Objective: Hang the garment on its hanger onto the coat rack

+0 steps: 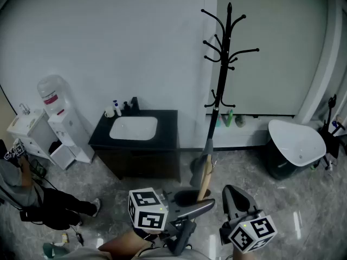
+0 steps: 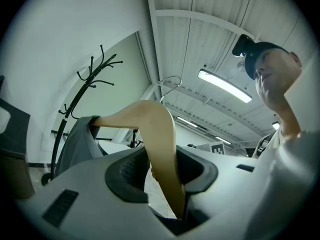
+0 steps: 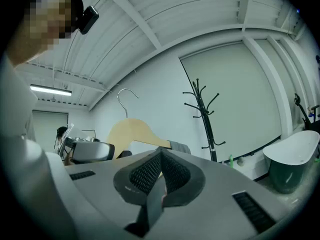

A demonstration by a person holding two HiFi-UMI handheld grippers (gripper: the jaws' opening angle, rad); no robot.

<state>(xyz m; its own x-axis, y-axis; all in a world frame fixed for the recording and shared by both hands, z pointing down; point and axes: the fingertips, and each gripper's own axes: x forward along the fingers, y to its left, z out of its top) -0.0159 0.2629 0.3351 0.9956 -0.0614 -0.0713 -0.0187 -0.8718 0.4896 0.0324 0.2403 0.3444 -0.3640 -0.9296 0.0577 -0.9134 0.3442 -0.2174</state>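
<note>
Garment [image 1: 198, 168], one, mostly hidden, is draped on one hanger [image 2: 160, 139], low centre, below one coat rack [image 1: 223, 53]. That hanger is clamped by left gripper [image 2: 162, 169] jaws; right gripper [image 3: 157, 171] jaws are closed on an unclear grey strip [image 3: 152, 204].

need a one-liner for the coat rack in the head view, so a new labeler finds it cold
Start at the pale back wall and find the black sink cabinet standing against it. Just right of the cabinet rises the coat rack, a thin black pole crowned with curved hooks. It is the only tall, skinny upright here; the cabinet on its left and the white tub on its right are low and bulky.
</note>
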